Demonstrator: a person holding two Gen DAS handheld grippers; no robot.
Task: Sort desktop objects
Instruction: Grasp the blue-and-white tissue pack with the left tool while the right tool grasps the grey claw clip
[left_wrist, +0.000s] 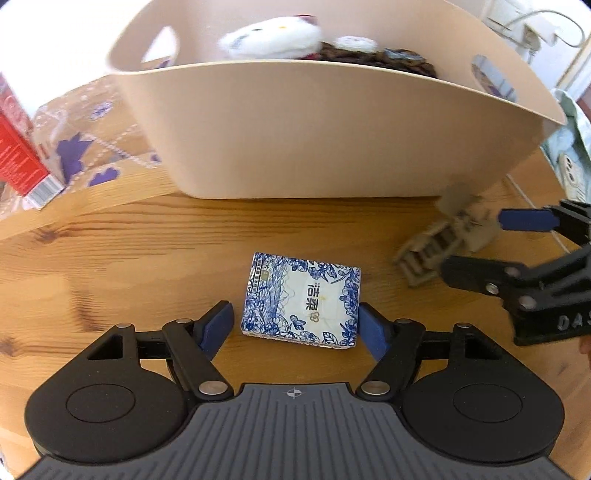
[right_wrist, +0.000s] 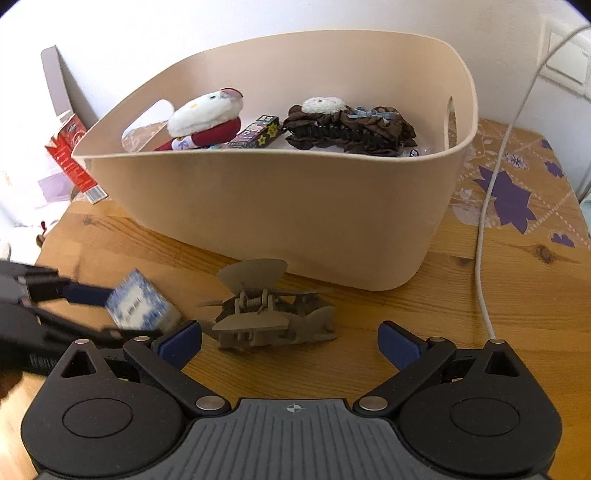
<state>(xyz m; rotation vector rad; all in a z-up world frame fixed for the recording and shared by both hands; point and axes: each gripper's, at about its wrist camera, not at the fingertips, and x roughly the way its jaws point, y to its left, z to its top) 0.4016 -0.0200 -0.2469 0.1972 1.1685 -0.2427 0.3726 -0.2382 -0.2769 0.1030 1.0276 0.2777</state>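
Tissue pack (left_wrist: 301, 300), blue-and-white floral wrap, lying flat on the wooden tabletop (left_wrist: 147, 240) just in front of the beige bin (left_wrist: 332, 140). The left gripper (left_wrist: 295, 326) straddles it with fingers spread wide: the right pad sits at the pack's edge, possibly touching, while the left pad (left_wrist: 218, 326) stands clear with bare wood between, so nothing is clamped. In the right wrist view the same pack (right_wrist: 138, 304) appears blurred between those fingers.

Beside the pack to the right lies a taupe claw hair clip (right_wrist: 266, 314), on its side, near the bin's front wall. The right gripper (right_wrist: 290, 345) hangs over it with fingers open; the clip lies ahead of and between the two blue pads (right_wrist: 400, 345), untouched.

Progress: the bin (right_wrist: 277, 206) already holds a white plush toy (right_wrist: 207, 114), a small dark printed box (right_wrist: 258, 134), and a brown ruffled hair clip (right_wrist: 351, 127) with a fluffy white ornament. The pack and the taupe clip appear to be the loose items still on the wood before the bin; both remain to be grasped and lifted over the rim.

Periphery: red carton (right_wrist: 74, 158) at left, patterned cloth (right_wrist: 517, 184) and white cable (right_wrist: 484, 229) at right.
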